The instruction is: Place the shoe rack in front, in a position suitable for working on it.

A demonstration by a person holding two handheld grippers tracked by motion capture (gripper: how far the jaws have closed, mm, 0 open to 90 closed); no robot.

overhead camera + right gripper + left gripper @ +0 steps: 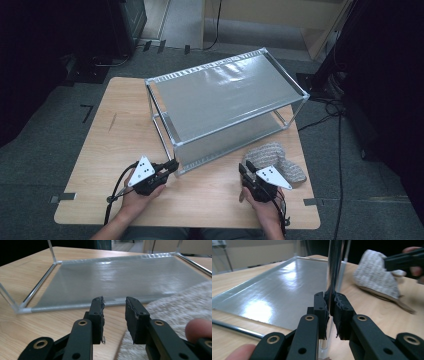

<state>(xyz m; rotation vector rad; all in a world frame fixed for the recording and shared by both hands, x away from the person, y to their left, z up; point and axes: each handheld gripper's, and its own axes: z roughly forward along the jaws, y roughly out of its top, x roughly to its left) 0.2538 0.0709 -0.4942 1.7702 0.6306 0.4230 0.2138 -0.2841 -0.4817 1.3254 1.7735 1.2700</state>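
A two-shelf metal rack (225, 90) stands in the middle of the wooden table (120, 135). My left gripper (172, 165) is at its near left corner, shut on the chrome corner post (334, 270), which runs up between the pads of the left gripper (331, 302). A grey knitted slipper (277, 160) lies to the right of the rack. My right gripper (246, 166) sits just left of the slipper (175, 315), and the jaws of the right gripper (114, 303) stand open with nothing between them, facing the lower shelf (120, 277).
The table's near edge (190, 222) is close behind both hands. Cables (330, 112) lie on the grey carpet to the right of the table. Dark furniture stands at the far left and far right.
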